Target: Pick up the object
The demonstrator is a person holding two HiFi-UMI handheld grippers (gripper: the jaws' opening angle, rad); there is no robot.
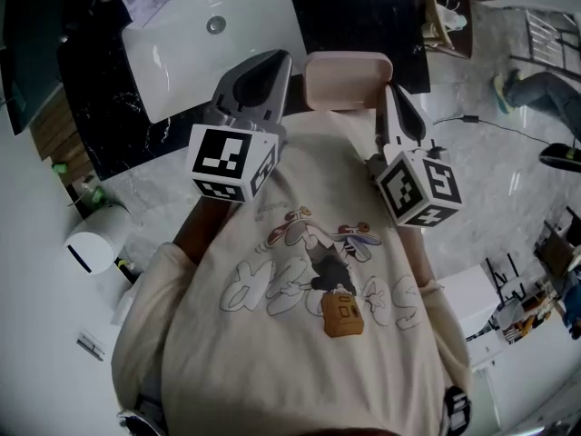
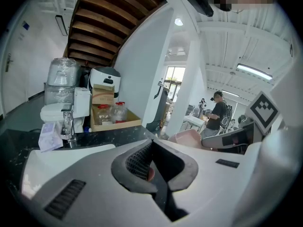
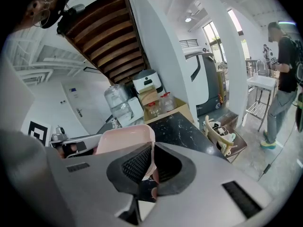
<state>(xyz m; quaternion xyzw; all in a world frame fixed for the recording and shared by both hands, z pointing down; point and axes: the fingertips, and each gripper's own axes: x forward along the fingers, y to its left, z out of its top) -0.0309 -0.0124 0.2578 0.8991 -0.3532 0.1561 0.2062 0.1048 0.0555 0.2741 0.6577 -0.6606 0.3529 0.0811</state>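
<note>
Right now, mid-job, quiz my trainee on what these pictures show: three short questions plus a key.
1. True or false: the right gripper is clamped on the rim of the pink tub.
2. In the head view, the white sink lies: A) left of the tub, B) right of it, C) beneath it.
3. What stands in the wooden tray on the black counter?
Key: 1 true; 2 A; 3 clear jars with red lids.

Pale pink tub (image 1: 348,80) — plastic, perhaps — held aloft, rim pinched
</note>
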